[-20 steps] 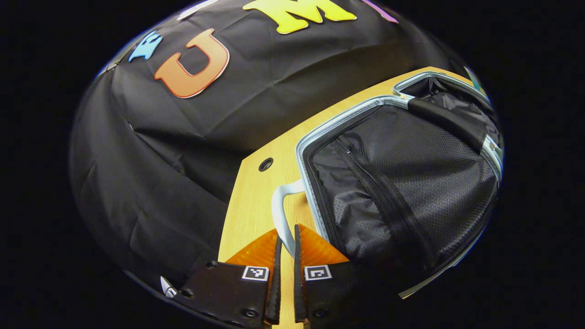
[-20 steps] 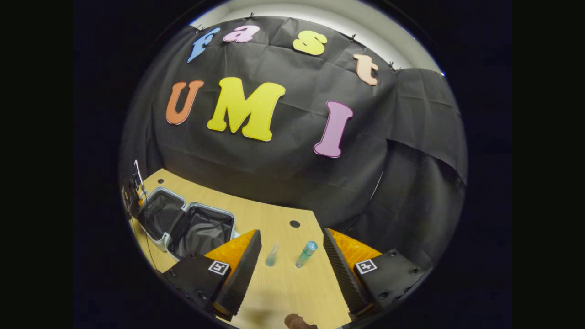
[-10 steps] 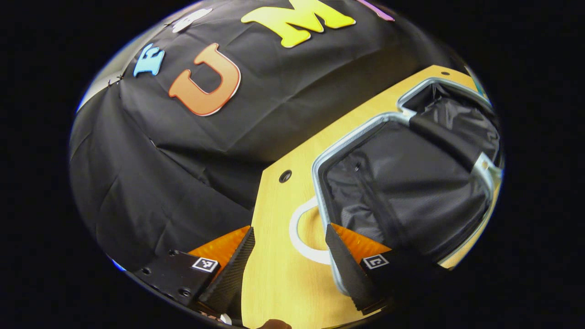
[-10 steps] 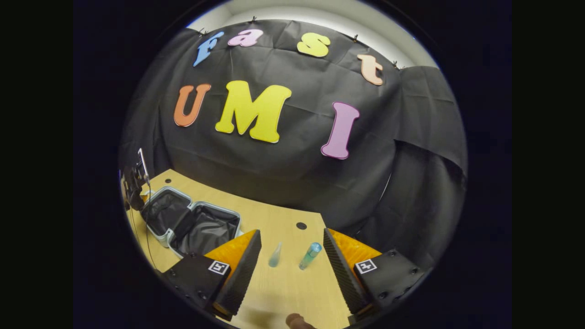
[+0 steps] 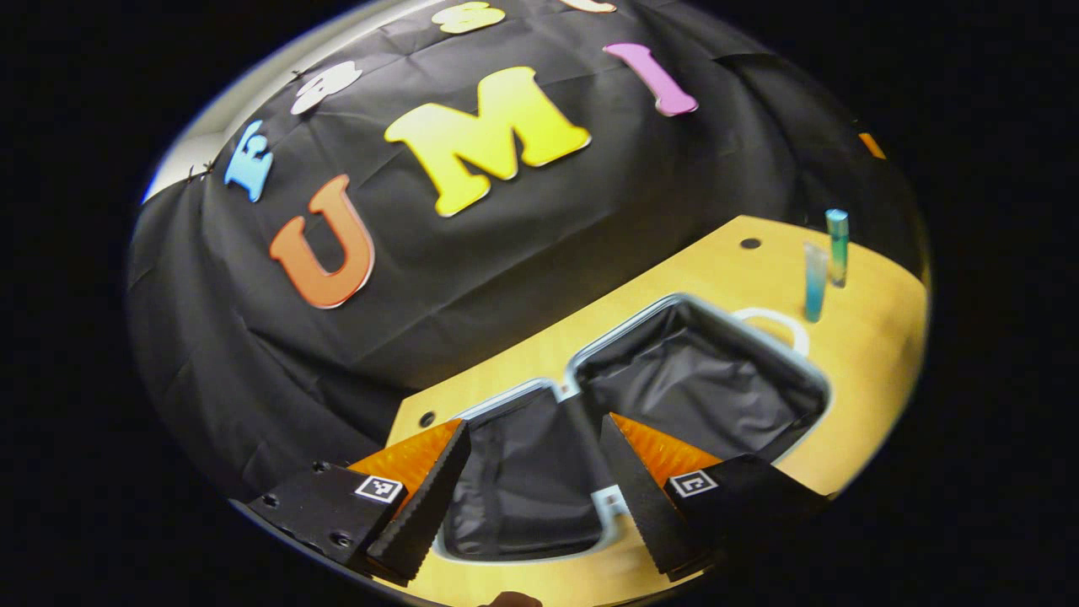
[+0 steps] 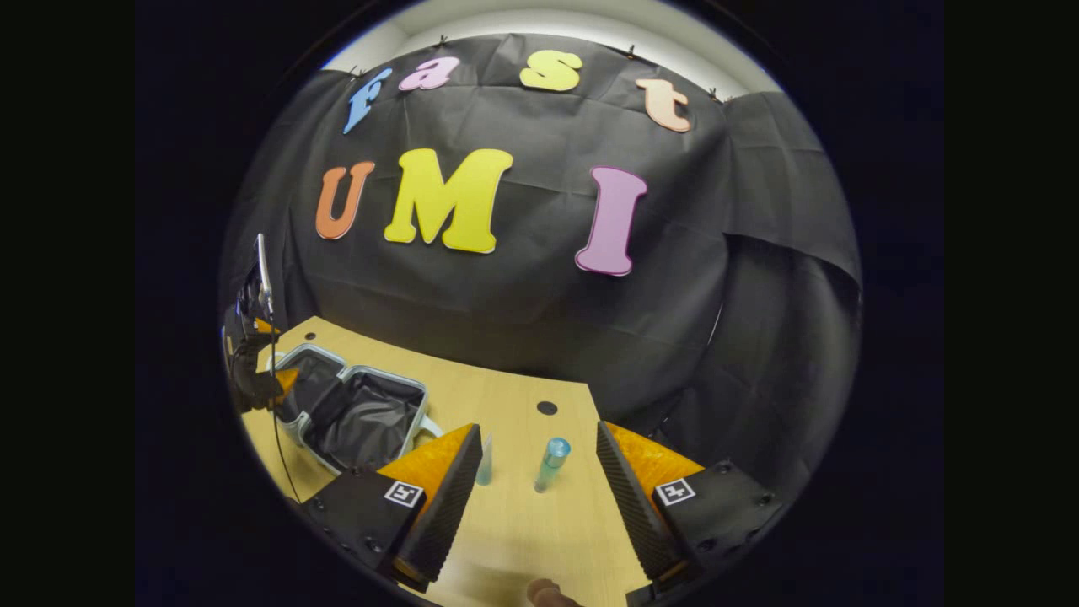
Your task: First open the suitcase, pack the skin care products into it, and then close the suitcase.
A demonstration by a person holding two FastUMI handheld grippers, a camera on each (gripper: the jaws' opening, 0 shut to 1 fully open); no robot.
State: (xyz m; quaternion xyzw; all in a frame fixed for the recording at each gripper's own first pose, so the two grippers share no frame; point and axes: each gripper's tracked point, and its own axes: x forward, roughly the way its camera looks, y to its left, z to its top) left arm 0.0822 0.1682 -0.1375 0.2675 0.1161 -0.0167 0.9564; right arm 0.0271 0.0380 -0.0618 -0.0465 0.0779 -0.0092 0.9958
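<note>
The suitcase (image 5: 700,396) lies open flat on the wooden table (image 5: 868,337), both halves lined in black, with a pale rim and a white handle (image 5: 780,320). My left gripper (image 5: 531,497) hangs open above the near half, holding nothing. Beyond the handle stand two slim bottles, a clear bluish one (image 5: 814,282) and a teal-capped one (image 5: 837,236). In the right gripper view my right gripper (image 6: 539,497) is open above the table, with the teal-capped bottle (image 6: 552,464) ahead between its fingers and the clear bottle (image 6: 485,470) partly behind one finger. The suitcase (image 6: 354,413) lies to its left, the left gripper (image 6: 253,371) over it.
Black cloth walls close off the back and sides of the table. A small round hole (image 6: 547,408) sits in the tabletop behind the bottles. Bare wood (image 6: 523,539) stretches between the right gripper's fingers.
My left gripper was shut on the suitcase's white handle, let it go, opened, then rose and swung so the whole open suitcase shows. The right gripper shifted only slightly.
</note>
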